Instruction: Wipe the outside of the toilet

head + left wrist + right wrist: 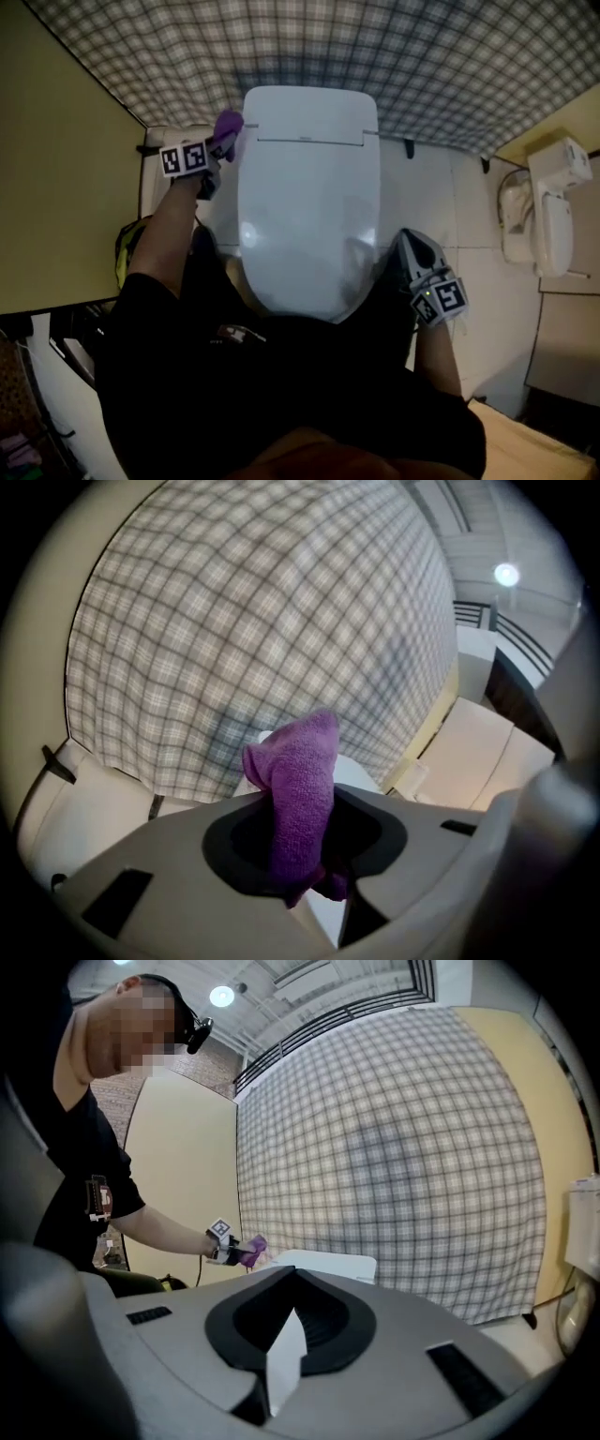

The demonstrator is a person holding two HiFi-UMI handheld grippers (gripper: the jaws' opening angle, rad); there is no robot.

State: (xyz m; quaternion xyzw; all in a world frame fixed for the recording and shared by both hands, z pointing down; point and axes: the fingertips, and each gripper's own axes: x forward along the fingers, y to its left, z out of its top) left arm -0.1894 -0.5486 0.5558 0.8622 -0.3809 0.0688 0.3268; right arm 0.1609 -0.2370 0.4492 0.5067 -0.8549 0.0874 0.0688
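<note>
A white toilet [309,206] with its lid down fills the middle of the head view. My left gripper [217,150] is at the lid's back left corner, shut on a purple cloth [228,127]. In the left gripper view the cloth [300,799] stands up between the jaws, with a bit of white toilet behind it. The right gripper [405,242] sits beside the bowl's right flank, shut and holding nothing. In the right gripper view the toilet [328,1262] lies ahead, and the cloth [253,1246] shows at its far left corner.
A checked curtain [375,56] hangs behind the toilet and a yellow wall [47,187] closes the left side. A second white fixture [544,216] stands at the right on the pale floor [469,206]. A yellow and black object [127,248] lies left of the bowl.
</note>
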